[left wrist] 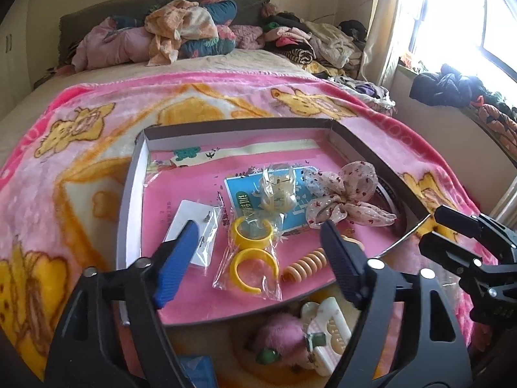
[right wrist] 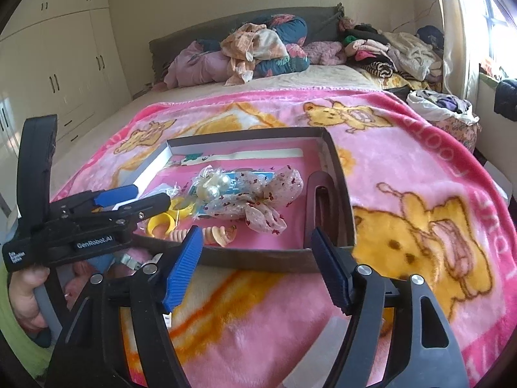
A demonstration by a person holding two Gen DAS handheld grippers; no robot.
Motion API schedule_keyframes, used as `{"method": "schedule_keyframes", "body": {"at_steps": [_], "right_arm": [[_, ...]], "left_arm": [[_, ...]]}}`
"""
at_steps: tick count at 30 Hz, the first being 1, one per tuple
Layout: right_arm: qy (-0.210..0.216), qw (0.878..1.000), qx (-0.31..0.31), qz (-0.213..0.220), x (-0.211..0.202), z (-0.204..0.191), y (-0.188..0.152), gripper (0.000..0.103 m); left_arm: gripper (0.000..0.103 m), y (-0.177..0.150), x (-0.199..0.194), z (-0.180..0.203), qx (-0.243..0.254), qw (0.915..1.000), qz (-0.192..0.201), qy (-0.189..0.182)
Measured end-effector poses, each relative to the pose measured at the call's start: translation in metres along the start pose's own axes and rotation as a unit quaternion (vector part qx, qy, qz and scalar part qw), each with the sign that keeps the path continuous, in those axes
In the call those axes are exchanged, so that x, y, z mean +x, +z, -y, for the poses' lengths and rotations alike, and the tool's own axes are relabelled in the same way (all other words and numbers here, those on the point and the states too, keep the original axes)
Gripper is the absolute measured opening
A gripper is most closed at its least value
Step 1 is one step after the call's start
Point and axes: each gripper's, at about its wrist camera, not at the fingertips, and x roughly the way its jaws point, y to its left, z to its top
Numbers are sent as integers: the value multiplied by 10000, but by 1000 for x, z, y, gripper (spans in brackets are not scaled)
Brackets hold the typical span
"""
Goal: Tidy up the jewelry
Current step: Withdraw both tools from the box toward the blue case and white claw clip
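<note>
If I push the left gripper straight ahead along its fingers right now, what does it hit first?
Most likely the clear bag of yellow bangles lying in the box, which sits between the open left gripper fingers. Depth is hard to judge through the fisheye.

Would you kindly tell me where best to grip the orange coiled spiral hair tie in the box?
Probably across the middle of the orange coiled spiral hair tie, coming from above: it lies flat on the shallow cardboard box's floor, its sides clear for both fingers.

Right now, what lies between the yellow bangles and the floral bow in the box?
In the left wrist view, a blue card with a clear packet of pearl pieces on it lies between the yellow bangles and the floral bow.
</note>
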Motion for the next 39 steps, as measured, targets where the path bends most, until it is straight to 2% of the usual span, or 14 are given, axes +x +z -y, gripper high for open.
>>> {"method": "schedule_keyframes", "body": {"at_steps": [3, 4, 5, 9, 11, 19, 39], "right_arm": [[-50, 10000, 16, 57, -7, 0, -4, 71], [-43, 10000, 43, 65, -10, 1, -5, 72], [-40, 9999, 60, 78, -12, 2, -6, 73], [-74, 9998, 110, 177, -23, 3, -10, 78], [-120, 9996, 117, 230, -28, 3, -12, 78], [-224, 9991, 124, 344, -45, 7, -22, 79], [-228, 9992, -66, 313, -65, -5, -49, 79]], "left_arm": [[76, -1, -9, 2, -20, 9999, 71, -75], [85, -1, -12, 2, -38, 9999, 81, -104], [88, -1, -15, 2, -60, 9998, 107, -129], [88, -1, -24, 3, -59, 9997, 193, -119], [91, -2, -30, 2, -74, 9996, 234, -109], [91, -13, -48, 4, -8, 9993, 380, 35], [91, -56, -61, 16, 261, 9996, 88, -51]]}}
